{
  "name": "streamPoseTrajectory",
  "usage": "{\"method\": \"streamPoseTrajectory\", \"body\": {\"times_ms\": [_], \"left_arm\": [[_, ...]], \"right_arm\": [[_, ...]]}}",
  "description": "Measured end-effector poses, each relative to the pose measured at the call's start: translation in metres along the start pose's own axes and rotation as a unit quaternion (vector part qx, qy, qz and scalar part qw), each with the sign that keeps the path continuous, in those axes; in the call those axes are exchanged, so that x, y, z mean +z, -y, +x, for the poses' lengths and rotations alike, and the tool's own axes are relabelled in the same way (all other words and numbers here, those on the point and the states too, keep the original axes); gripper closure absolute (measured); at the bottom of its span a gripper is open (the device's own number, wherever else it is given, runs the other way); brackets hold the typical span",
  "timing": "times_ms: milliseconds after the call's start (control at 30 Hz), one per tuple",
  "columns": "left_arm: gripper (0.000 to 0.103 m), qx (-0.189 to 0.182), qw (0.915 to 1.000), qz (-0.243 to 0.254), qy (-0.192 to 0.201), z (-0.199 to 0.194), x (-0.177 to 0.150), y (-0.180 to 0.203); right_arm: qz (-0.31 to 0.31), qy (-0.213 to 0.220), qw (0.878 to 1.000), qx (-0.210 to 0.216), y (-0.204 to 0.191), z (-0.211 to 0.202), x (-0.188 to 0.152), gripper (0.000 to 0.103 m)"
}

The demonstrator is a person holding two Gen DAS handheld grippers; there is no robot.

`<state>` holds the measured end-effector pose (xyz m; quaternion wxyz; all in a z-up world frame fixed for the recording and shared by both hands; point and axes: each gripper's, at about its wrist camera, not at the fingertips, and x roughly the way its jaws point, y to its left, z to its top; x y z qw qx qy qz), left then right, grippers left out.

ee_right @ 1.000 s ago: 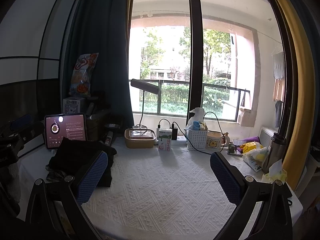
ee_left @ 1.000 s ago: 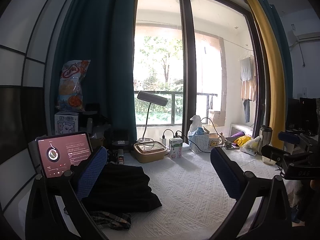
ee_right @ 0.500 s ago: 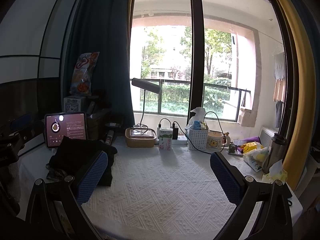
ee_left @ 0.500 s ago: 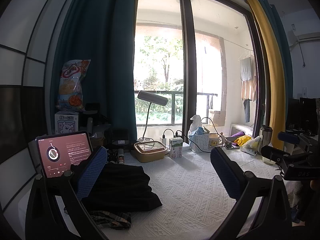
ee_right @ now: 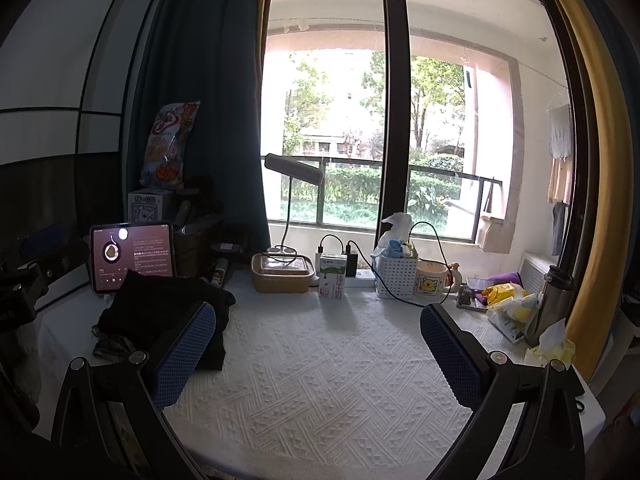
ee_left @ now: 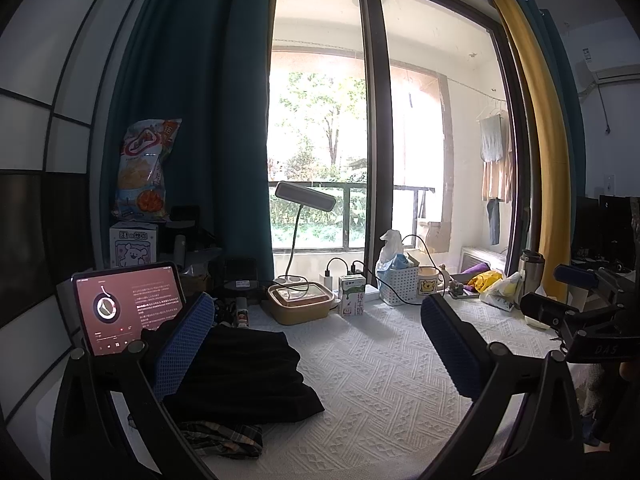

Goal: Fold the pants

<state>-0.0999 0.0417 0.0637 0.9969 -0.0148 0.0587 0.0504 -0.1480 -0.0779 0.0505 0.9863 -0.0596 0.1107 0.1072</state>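
Black pants [ee_left: 244,376] lie folded in a pile on the left side of the white textured table cover [ee_left: 380,380], on top of a plaid garment [ee_left: 224,438]. They also show in the right wrist view [ee_right: 160,312]. My left gripper [ee_left: 316,344] is open and empty, held above the table, its left finger in front of the pile. My right gripper [ee_right: 316,352] is open and empty over the middle of the table, to the right of the pile. The right gripper's body shows at the right edge of the left wrist view [ee_left: 580,320].
A lit tablet [ee_left: 128,306] stands behind the pile. Along the window stand a desk lamp [ee_left: 304,200], a tan lunch box [ee_left: 300,308], a milk carton [ee_left: 352,294], a white basket [ee_left: 398,286], a mug [ee_left: 430,286] and a steel flask [ee_right: 552,304].
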Motion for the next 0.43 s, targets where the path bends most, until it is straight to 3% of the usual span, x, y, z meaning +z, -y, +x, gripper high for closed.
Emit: {"method": "streamPoseTrajectory", "body": {"times_ms": [433], "left_arm": [[0.001,0.0,1.0,0.0,-0.003,-0.0004,-0.0009,0.0014]], "right_arm": [[-0.001,-0.001,1.0,0.001,0.0005,-0.0001,-0.0002,0.0]]}}
